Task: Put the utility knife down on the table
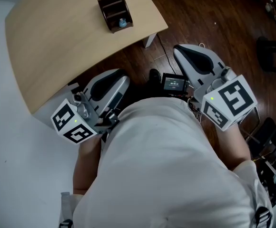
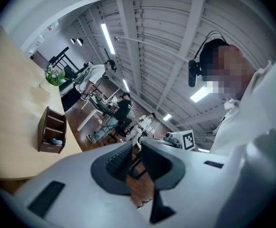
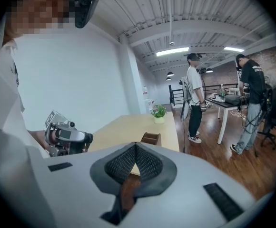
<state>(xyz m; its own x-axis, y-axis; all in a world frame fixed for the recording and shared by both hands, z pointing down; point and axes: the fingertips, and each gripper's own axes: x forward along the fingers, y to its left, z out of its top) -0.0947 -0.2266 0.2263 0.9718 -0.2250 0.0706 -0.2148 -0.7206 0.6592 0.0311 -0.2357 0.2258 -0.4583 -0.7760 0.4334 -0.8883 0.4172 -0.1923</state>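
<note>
Just off the table (image 1: 88, 65) edge, left tool (image 1: 117, 78) and right tool (image 1: 182, 51), each pressed together, empty.

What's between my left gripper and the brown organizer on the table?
In the head view, only bare table and a sliver of dark floor.

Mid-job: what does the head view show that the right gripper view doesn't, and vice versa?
Head view only: a blue item in the organizer, a small screen at the person's waist. Right gripper view only: the right gripper, its fingers shut on nothing, a potted plant, two people standing by a desk. Both: the table, the organizer, the left gripper. Neither shows a utility knife.
</note>
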